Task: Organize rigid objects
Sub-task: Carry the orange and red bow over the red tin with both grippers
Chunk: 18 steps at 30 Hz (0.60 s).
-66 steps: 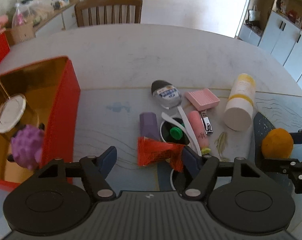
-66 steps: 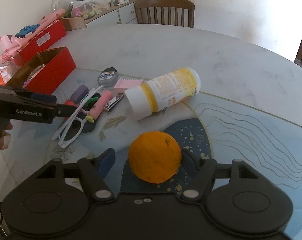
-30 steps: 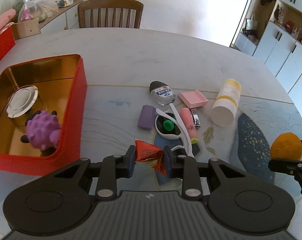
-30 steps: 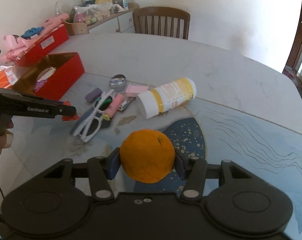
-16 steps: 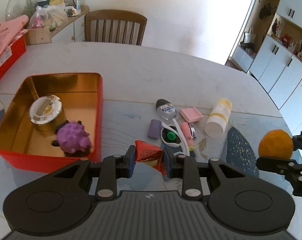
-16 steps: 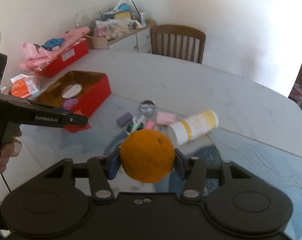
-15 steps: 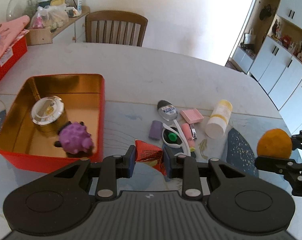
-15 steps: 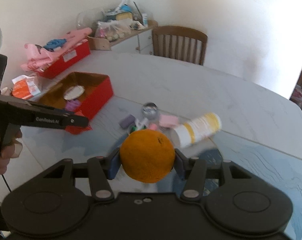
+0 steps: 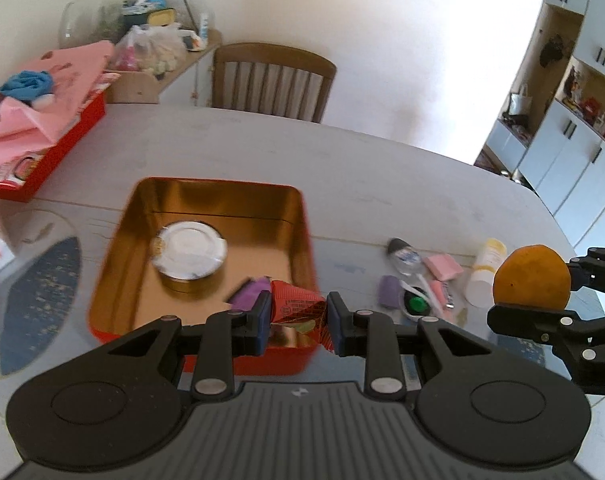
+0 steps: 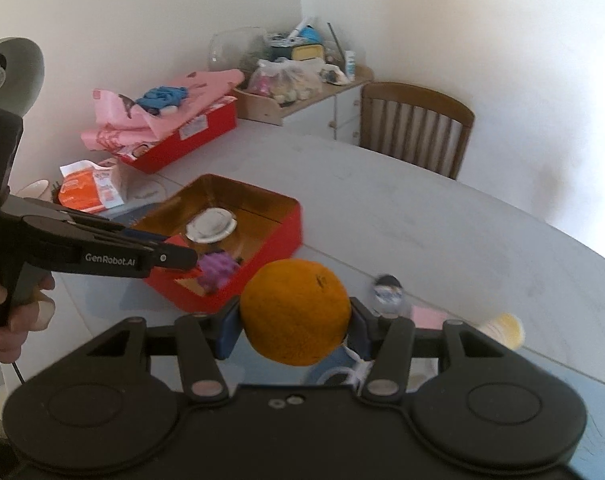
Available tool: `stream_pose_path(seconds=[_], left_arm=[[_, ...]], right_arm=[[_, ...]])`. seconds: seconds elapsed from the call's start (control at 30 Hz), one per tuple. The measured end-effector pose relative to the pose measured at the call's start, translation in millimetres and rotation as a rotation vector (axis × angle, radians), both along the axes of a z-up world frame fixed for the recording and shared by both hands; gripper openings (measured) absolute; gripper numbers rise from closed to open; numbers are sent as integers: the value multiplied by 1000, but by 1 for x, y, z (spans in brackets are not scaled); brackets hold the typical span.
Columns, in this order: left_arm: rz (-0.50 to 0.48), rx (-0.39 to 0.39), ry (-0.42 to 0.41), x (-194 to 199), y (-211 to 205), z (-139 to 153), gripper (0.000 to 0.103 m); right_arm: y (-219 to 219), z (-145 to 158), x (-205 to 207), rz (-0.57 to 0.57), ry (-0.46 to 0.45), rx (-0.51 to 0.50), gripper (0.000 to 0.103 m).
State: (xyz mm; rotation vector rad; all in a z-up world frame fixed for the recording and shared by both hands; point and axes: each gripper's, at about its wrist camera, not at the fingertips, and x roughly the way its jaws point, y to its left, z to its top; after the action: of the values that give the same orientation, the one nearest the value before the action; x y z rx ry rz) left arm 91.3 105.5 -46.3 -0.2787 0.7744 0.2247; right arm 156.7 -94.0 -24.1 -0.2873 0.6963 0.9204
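My left gripper [image 9: 298, 322] is shut on a red crumpled packet [image 9: 296, 307] and holds it above the near right corner of the open red tin [image 9: 102, 276]. The tin has a gold inside and holds a round silver lid [image 9: 190, 249] and a purple spiky toy [image 9: 248, 294]. My right gripper [image 10: 294, 326] is shut on an orange [image 10: 295, 312] and holds it in the air to the right of the tin; it also shows in the left wrist view [image 9: 532, 282]. The left gripper shows in the right wrist view [image 10: 174, 258].
On the table right of the tin lie a white and yellow bottle [image 9: 484, 270], a pink pad [image 9: 442, 266], a purple block [image 9: 388, 295], white glasses [image 9: 416, 300] and a small clear bottle [image 9: 400, 256]. A second red box [image 10: 182, 138] with pink cloth stands far left. A chair [image 9: 272, 80] stands behind.
Both grippers have risen and swung left. The left one now holds the packet over the tin's near corner. The right one follows with the orange.
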Motion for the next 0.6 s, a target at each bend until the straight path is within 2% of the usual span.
stream_pose_path(seconds=[0.27, 0.6], left_arm=[[32, 8, 6, -10, 49, -1, 29], [14, -15, 64, -1, 88, -24, 29]], right_arm=[[49, 4, -2, 34, -11, -2, 53], [110, -8, 17, 39, -3, -39, 53]])
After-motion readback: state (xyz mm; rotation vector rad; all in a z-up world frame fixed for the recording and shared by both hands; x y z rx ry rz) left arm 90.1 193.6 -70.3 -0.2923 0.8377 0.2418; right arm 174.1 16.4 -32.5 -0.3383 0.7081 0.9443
